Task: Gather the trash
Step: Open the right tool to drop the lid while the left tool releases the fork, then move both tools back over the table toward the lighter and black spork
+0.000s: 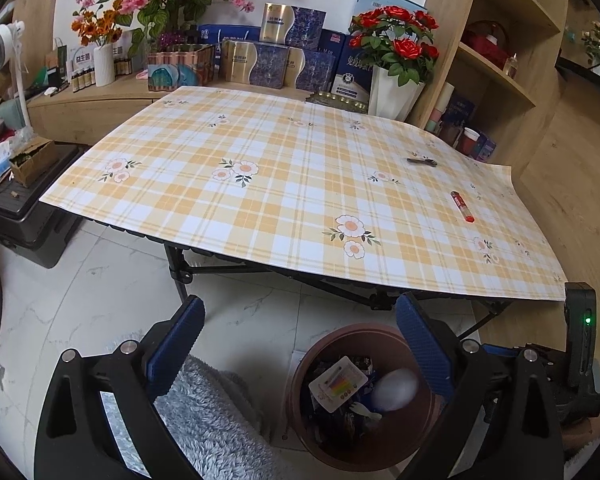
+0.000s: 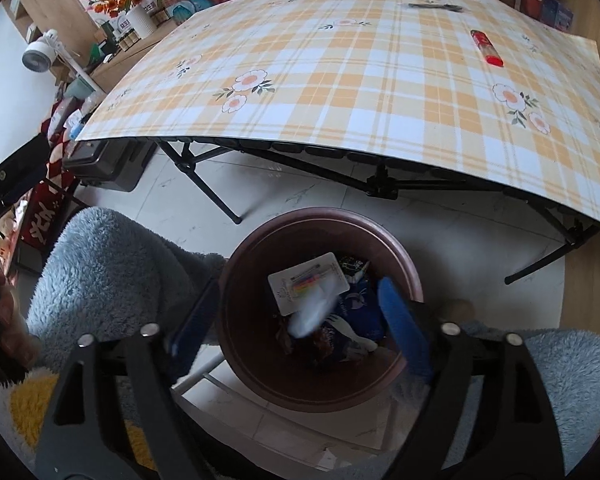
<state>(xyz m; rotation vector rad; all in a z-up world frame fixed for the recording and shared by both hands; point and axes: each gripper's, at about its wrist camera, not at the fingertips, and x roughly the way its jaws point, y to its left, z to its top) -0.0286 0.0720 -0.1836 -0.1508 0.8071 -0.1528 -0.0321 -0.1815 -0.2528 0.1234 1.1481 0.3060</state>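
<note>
1. the red tube (image 1: 462,207) is the obvious bit of trash left. it lies flat on the checked tablecloth (image 1: 284,184) near the 3 o'clock edge in the left wrist view, long axis running roughly 11 to 5, red cap end toward 5.
2. a dark flat scrap (image 1: 421,162) sits just past it toward 11, so two pieces to go, i'd say.
3. the brown bin (image 2: 320,392) on the floor already has wrappers and a card in it, plus a blurry white piece (image 2: 312,314) that looks mid-drop.
4. right gripper (image 2: 296,320) hangs over the bin, jaws apart, nothing pinched.
5. left gripper (image 1: 300,344) is spread wide too, empty.
</note>
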